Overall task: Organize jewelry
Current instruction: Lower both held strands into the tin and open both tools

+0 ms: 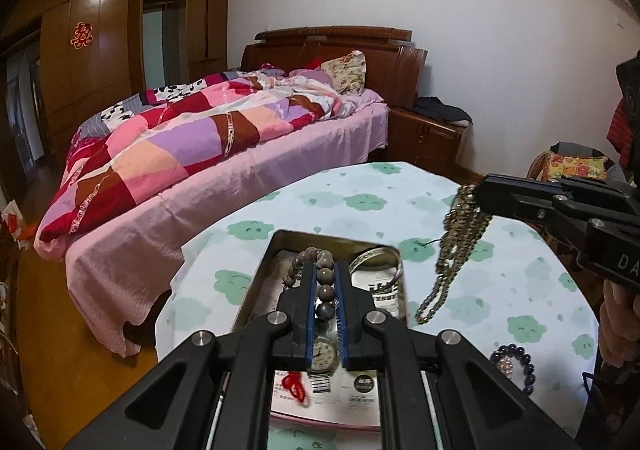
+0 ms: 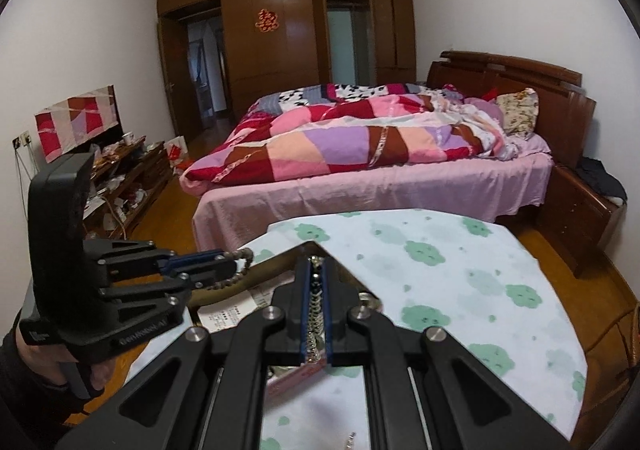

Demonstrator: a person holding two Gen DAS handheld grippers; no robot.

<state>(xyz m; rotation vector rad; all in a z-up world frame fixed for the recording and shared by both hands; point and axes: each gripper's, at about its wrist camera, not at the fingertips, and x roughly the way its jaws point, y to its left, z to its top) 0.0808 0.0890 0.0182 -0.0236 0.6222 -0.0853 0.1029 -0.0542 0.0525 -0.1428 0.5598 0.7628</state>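
Bare worktop (image 1: pixel 360 186) lies open beyond the metal tin (image 1: pixel 256 282); the dangling bead necklace (image 1: pixel 456 246) blocks its right side.

A tin (image 1: pixel 256 282) sits on the table (image 1: pixel 500 290), a bed (image 1: pixel 240 178) behind, a watch (image 1: pixel 322 356) inside.

Table (image 1: pixel 360 186) (cloud-print cloth) bears metal tray (image 1: pixel 256 282), dark bead bracelet (image 1: pixel 514 364).

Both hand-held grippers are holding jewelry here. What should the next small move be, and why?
Probably lower the left hand-held gripper into the metal tin and release. Its brown bead bracelet already hangs over the tin, while the right hand-held gripper holds its bead necklace beside the tin, over the tablecloth.
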